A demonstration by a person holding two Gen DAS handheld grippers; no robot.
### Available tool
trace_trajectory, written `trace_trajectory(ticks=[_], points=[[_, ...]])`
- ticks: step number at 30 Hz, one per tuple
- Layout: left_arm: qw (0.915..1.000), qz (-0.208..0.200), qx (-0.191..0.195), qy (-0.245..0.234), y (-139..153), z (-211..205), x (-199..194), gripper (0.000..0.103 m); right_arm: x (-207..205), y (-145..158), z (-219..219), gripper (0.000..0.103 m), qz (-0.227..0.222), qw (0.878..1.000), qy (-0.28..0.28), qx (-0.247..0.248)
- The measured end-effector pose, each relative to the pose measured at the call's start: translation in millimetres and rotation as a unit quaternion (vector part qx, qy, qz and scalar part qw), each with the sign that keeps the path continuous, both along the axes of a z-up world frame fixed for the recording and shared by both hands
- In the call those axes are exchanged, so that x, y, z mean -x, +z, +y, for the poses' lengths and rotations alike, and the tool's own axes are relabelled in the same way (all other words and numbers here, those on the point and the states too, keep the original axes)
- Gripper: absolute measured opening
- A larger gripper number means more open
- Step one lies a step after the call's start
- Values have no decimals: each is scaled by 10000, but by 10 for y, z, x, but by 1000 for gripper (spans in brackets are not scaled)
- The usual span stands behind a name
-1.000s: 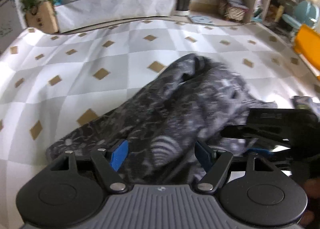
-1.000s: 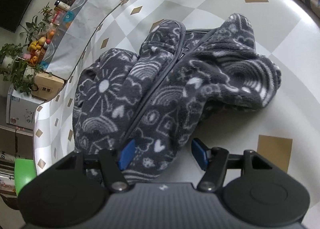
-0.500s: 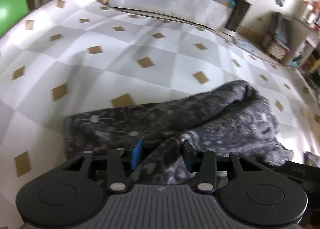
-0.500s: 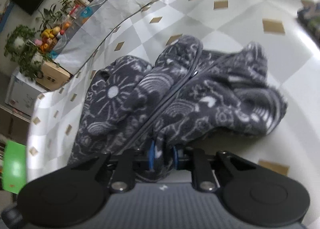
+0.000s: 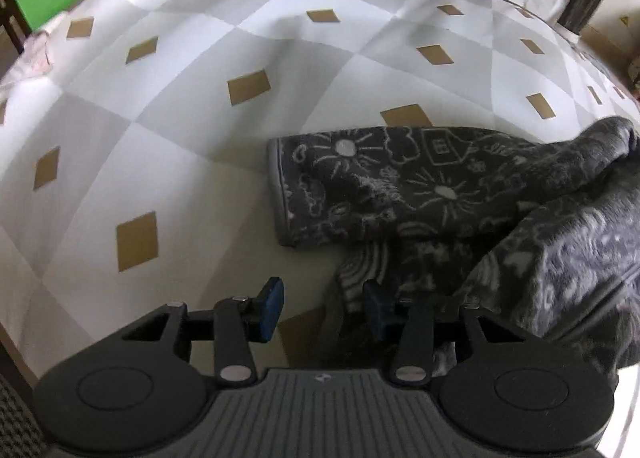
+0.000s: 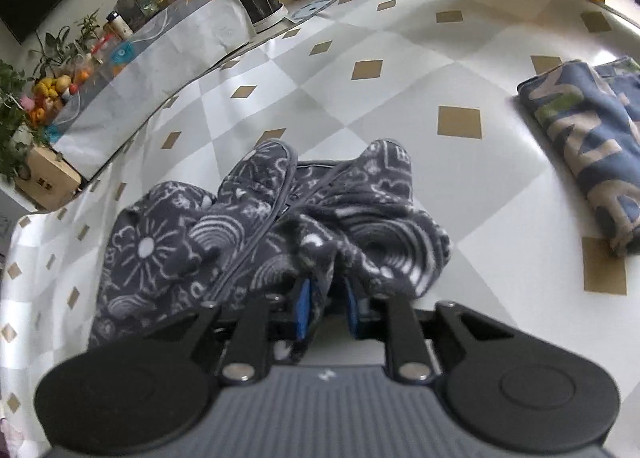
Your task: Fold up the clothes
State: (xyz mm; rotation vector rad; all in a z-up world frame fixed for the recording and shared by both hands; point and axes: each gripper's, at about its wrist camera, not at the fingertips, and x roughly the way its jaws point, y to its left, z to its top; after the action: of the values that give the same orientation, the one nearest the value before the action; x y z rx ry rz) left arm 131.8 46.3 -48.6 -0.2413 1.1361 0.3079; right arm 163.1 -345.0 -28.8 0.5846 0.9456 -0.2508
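The table (image 5: 168, 69) with its checked cloth carries the dark patterned fleece jacket (image 6: 248, 225), which lies crumpled near the front edge, one sleeve (image 5: 360, 185) stretched flat to the side. A folded blue garment (image 6: 588, 145) rests well apart on the right.

The biggest risk, I think, is that the jacket bunches more instead of spreading. Only the right gripper (image 6: 325, 308) has hold of it: its blue pads are pressed together on a fold of fleece. If this hand pulls alone, the heavy body can drag and twist around the zipper (image 6: 276, 209).

The left gripper (image 5: 322, 308) stands with its jaws apart and nothing between them; the right pad (image 5: 374, 308) sits just beside the hem, maybe touching. If it closes here, it may catch only a thin edge, or two layers together, and the fold comes out crooked.

A smaller danger: thick fleece can slip out of the pads when it is lifted.
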Motion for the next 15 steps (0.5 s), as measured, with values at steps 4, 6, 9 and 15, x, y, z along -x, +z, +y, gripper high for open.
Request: trace_trajectory(ticks=[4, 6, 9, 15], points=[[9990, -205, 252, -294, 110, -95, 71, 43, 40, -37, -61, 37, 29, 9987, 59, -508], [9982, -223, 280, -475, 133, -165, 95, 43, 60, -55, -91, 43, 44, 9970, 88, -762], [9977, -114, 121, -652, 99, -256, 149, 44, 78, -84, -99, 49, 99, 9940, 215, -1065], [9968, 130, -3, -792, -38, -366, 356, 49, 73, -172, 126, 55, 363, 9878, 878, -1237]])
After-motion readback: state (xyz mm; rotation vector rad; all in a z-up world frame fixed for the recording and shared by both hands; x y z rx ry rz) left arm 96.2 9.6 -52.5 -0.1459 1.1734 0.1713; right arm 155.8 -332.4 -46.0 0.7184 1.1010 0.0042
